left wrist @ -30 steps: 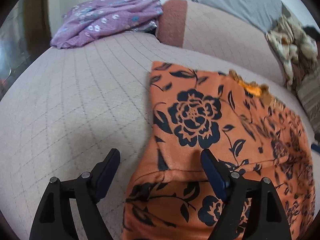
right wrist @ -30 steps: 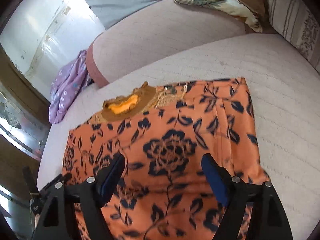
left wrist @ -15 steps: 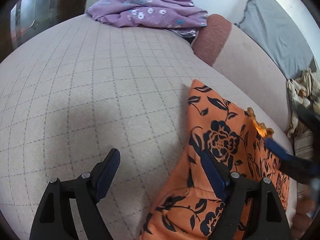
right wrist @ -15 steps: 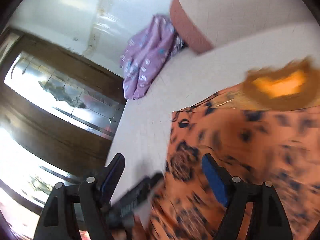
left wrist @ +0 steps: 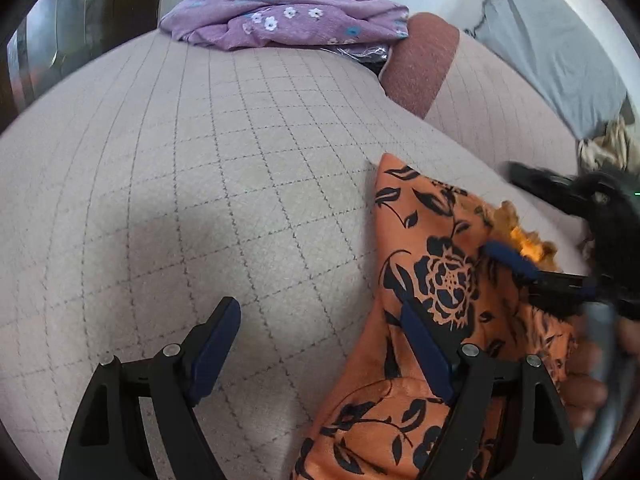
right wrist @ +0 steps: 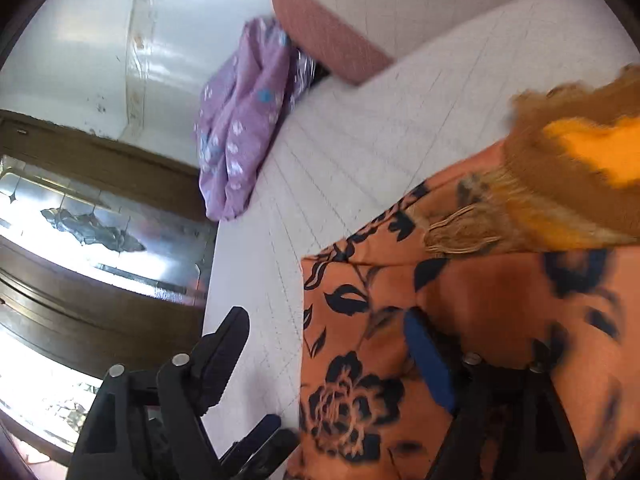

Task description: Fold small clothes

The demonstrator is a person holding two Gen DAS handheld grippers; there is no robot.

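1. Dark wooden cabinet with glass panels: far left in the right wrist view, beyond the edge of the seat.
2. Purple floral garment: crumpled heap at the far end of the seat, against the rust-coloured end of the bolster. Well apart from the work area.
3. Quilted beige seat cushion: grid-stitched, bare across the left and middle of the left wrist view.
4. Left gripper: jaws wide apart, nothing pinched. Left finger over bare cushion; right finger over the edge of the orange cloth. Whether it touches the cloth cannot be told.
5. Orange garment with black flower print: lies on the cushion right of centre, one corner pointing toward the bolster, a fold line across its near part. A frayed brown and yellow neckline trim shows at its far side.
6. Right gripper: jaws wide apart, gripping nothing. Left finger over the cushion at the garment's edge, blue-padded right finger above the printed cloth. In the left wrist view it enters from the right, over the trim, blurred.
7. Grey cloth: draped on the backrest, upper right.
8. Person's hand: partly seen at the right edge, blurred.
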